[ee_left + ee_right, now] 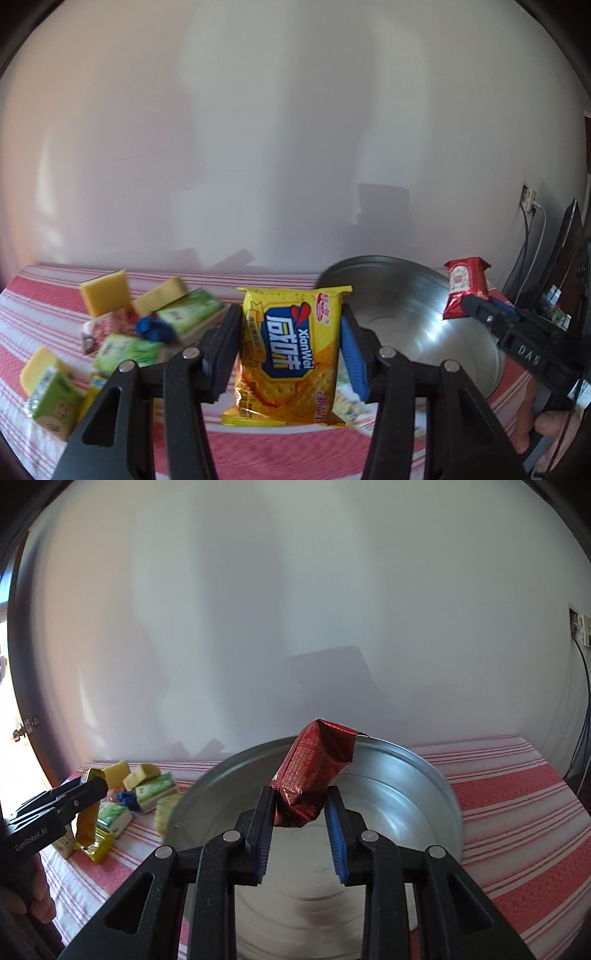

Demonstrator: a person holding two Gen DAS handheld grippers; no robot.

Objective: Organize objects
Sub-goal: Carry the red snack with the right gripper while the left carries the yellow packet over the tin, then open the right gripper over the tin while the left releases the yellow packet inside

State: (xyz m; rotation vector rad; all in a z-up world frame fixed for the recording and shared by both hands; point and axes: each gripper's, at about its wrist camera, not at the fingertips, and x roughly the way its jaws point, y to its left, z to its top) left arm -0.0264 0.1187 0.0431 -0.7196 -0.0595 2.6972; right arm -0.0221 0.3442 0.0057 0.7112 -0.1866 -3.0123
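Red foil packet [314, 771], clamped in the right gripper [300, 805]'s jaws, is hanging over the steel basin [424, 775] at frame centre, while the left gripper [291, 343] is clamping the yellow cracker bag [291, 350]; each should probably be lowered inside the rim before letting go.

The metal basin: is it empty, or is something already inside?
Empty: the metal basin shows only bare metal; the red packet hangs above it.
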